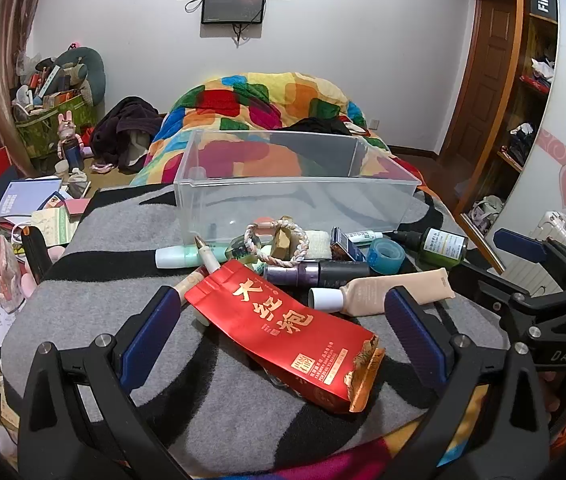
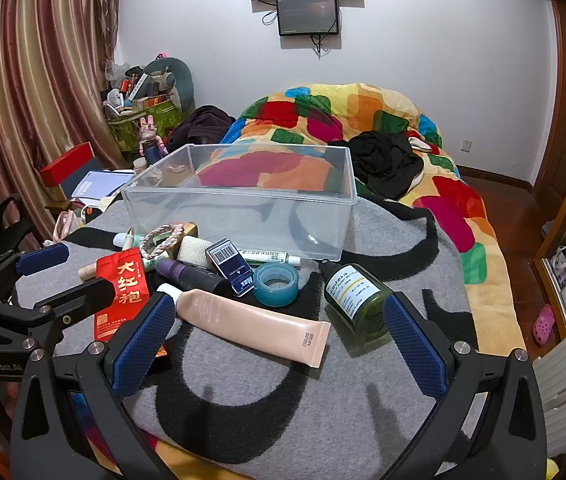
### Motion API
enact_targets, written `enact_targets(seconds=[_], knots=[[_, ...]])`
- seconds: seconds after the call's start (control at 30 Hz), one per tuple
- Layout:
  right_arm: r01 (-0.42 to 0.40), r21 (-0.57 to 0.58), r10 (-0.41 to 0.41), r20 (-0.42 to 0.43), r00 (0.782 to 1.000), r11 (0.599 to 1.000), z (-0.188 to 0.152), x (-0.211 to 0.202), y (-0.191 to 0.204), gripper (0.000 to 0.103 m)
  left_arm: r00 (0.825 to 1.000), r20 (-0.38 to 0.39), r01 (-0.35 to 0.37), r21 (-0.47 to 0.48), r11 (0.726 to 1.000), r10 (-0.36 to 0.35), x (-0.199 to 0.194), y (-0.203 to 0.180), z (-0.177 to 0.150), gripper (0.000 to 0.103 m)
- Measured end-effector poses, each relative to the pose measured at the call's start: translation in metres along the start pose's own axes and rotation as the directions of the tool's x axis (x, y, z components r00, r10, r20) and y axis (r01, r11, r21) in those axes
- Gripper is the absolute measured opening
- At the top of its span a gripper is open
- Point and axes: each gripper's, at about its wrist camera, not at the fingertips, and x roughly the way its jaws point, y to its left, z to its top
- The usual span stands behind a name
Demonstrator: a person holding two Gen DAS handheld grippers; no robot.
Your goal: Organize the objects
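Each black claw (image 1: 283,320) has blue textured pads (image 2: 145,336), silver screws and white lettering.

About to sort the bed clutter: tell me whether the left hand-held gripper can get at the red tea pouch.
Probably yes: the left hand-held gripper is open, the red tea pouch lies between its fingers with nothing on top.

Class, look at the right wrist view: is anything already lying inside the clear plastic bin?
No, the clear plastic bin shows only its bare bottom; the items lie on the blanket before it.
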Motion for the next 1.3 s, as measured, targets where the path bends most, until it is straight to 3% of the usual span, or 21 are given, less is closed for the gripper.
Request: enact_targets(seconds=[1.17, 1.3], knots=[[-0.039, 0.0, 0.039, -0.018, 0.999, 0.999, -0.0046, 0.0037, 0.0003, 0.103, 1.0, 0.023, 0.013, 0.01, 1.0, -0.013, -0.0055, -0.0025, -0.0015, 0.103], [-0.024, -0.011, 0.024, -0.011, 1.0, 1.0, -0.0055, 0.0048, -0.0035, 0.102, 1.0, 0.021, 0.009, 0.011, 1.0, -0.01, -0.0041, 0.0004, -0.0006, 0.088]])
